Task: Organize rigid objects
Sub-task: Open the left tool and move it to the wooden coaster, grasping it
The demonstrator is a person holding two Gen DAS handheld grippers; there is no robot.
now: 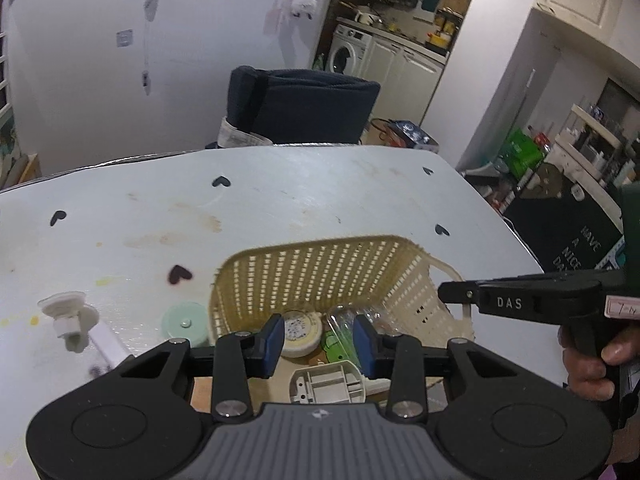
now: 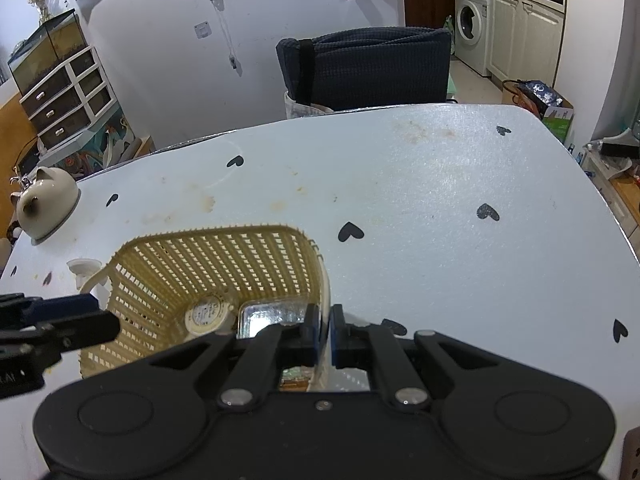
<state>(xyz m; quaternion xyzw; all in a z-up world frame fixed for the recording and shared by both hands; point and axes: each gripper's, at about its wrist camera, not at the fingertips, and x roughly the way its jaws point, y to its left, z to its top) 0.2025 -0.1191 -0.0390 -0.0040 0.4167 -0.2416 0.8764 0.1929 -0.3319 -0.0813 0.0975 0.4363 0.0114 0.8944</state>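
Basket sits lower centre on the counter, holding a round tin. Right hand-held gripper is pinched shut on the basket rim. Left hand-held gripper is parted, empty, above the contents. Basket should be kept steadied while loading.

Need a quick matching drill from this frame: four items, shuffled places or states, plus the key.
Items:
1. right gripper
2. mint green disc
3. round cream tin
4. cat-eared pot

Places or states:
A. inside the basket
B. on the table, just left of the basket
C. clamped on the basket's rim
D. at the table's far left edge

Pairs: 1-C, 2-B, 3-A, 4-D
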